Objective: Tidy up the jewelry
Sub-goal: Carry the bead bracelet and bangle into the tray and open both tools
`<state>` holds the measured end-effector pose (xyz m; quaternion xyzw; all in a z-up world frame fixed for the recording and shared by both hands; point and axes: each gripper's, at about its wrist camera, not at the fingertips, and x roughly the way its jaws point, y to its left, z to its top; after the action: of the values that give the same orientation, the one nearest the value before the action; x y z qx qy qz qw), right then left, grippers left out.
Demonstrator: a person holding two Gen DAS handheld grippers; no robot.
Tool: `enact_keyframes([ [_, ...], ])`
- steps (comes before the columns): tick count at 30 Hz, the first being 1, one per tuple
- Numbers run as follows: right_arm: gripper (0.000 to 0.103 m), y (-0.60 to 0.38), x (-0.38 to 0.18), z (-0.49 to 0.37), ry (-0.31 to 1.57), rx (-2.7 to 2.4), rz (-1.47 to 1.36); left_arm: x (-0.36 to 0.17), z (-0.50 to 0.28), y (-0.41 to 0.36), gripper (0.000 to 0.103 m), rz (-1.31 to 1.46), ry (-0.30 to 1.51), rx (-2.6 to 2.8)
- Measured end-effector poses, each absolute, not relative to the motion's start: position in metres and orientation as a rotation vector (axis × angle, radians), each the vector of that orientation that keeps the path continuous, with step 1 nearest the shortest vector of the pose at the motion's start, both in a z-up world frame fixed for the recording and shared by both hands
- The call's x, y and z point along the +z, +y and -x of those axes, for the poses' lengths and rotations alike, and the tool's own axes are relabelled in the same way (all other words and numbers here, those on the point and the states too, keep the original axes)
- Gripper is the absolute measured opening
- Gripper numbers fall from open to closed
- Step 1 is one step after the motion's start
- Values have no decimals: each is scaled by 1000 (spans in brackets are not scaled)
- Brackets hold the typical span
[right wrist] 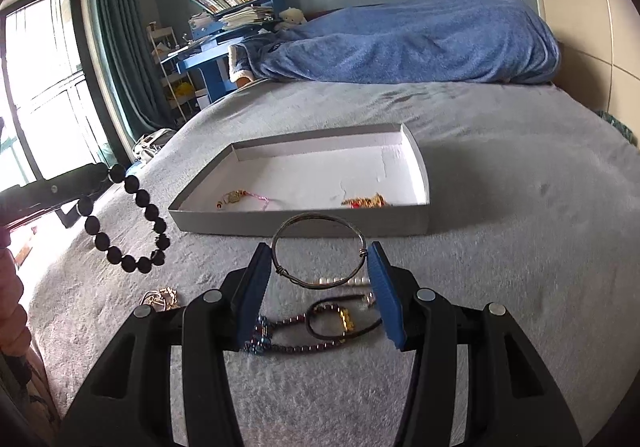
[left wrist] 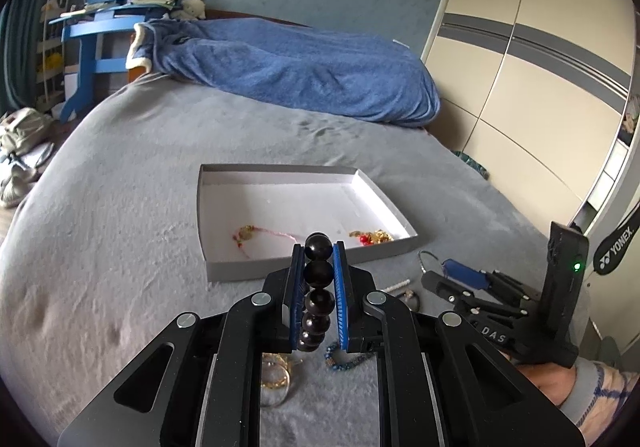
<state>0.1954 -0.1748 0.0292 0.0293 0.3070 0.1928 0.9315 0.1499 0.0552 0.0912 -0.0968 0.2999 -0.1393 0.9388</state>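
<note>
Here, in the left wrist view, the left gripper (left wrist: 319, 283) is clamped on a black bead bracelet (left wrist: 319, 291), the beads stacked in a line between its blue pads (left wrist: 340, 287). Just past its tips a grey box (left wrist: 280, 271) sits on the bed (left wrist: 120, 187), well in from the edges; inside lie a pink cord bracelet (left wrist: 256, 237) near the front wall and a gold and red piece (left wrist: 370, 237) in the front right corner. Under the gripper, on the bed, lie gold bangles (left wrist: 276, 379) and a blue bead bracelet (left wrist: 344, 359). To the right is the right gripper (left wrist: 440, 271), its body marked "DAS", and beyond it a black cover reading "YONEX" (left wrist: 616, 247).

In the right wrist view, the right gripper (right wrist: 318, 287) has its pads set against the two sides of a wire bangle (right wrist: 318, 249), held up clear of the bed (right wrist: 520, 207). Below it on the bed lie pearls (right wrist: 344, 281), a black cord with a gold charm (right wrist: 344, 321) and a dark bead strand (right wrist: 296, 345). The box (right wrist: 304, 225) is just ahead. At the left the black bead bracelet (right wrist: 132, 219) hangs in a loop from the left gripper (right wrist: 108, 177).
</note>
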Motion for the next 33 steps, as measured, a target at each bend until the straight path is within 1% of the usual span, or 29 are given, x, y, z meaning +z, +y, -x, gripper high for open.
enact_keyframes([
  [12, 50, -167, 43, -233, 616, 428, -11, 105, -195, 55, 15, 119, 585, -280],
  [21, 50, -160, 43, -281, 638, 446, -5, 101, -240, 56, 15, 128, 592, -279],
  [33, 50, -139, 16, -345, 714, 453, 83, 80, -311, 59, 15, 122, 630, -261],
])
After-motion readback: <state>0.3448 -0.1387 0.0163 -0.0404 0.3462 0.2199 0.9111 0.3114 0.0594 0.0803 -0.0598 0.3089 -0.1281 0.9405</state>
